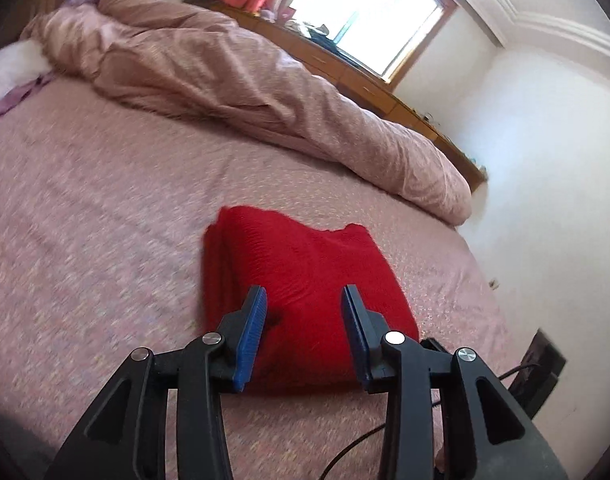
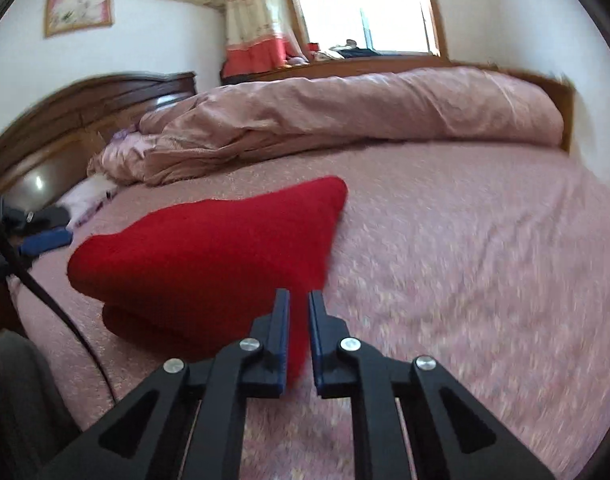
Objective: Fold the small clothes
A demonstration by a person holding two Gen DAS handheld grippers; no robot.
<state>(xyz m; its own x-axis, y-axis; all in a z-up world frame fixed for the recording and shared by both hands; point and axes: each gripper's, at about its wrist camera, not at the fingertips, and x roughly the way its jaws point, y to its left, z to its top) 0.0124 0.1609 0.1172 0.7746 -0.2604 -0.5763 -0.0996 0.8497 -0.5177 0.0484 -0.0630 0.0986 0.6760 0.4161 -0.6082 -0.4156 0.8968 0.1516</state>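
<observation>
**Red garment on bed: right tool gripping, left tool apart above it**

Lying on the pink patterned bed (image 1: 85, 208), the folded red knitted garment (image 1: 305, 272) sits in the lower middle of the left wrist view. The left tool (image 1: 304, 294) is in front of it with its blue pads (image 1: 253, 320) standing moderately apart. Red cloth shows in the gap, but neither pad visibly presses on it; whether the tips touch the fabric cannot be made out.

In the right wrist view the garment (image 2: 201, 256) fills the centre left, with one upper layer raised clear of a lower layer at the lower left. The right tool (image 2: 299, 300) has its pads drawn close together, and a narrow strip of red fabric runs down between them, pinched at the garment's edge.

Both views are blurred across the bedsheet, so the pattern is indistinct. A rumpled pink duvet (image 2: 345, 108) lies across the upper half of the right view, below a bright window (image 2: 361, 4) whose glass is washed out. The dark wooden headboard (image 2: 65, 120) is cut by the left edge. A black cable (image 2: 45, 296) crosses the lower left; its ends are out of frame. Items at the far left, including a blue object (image 2: 45, 242), are too blurred to identify.
</observation>
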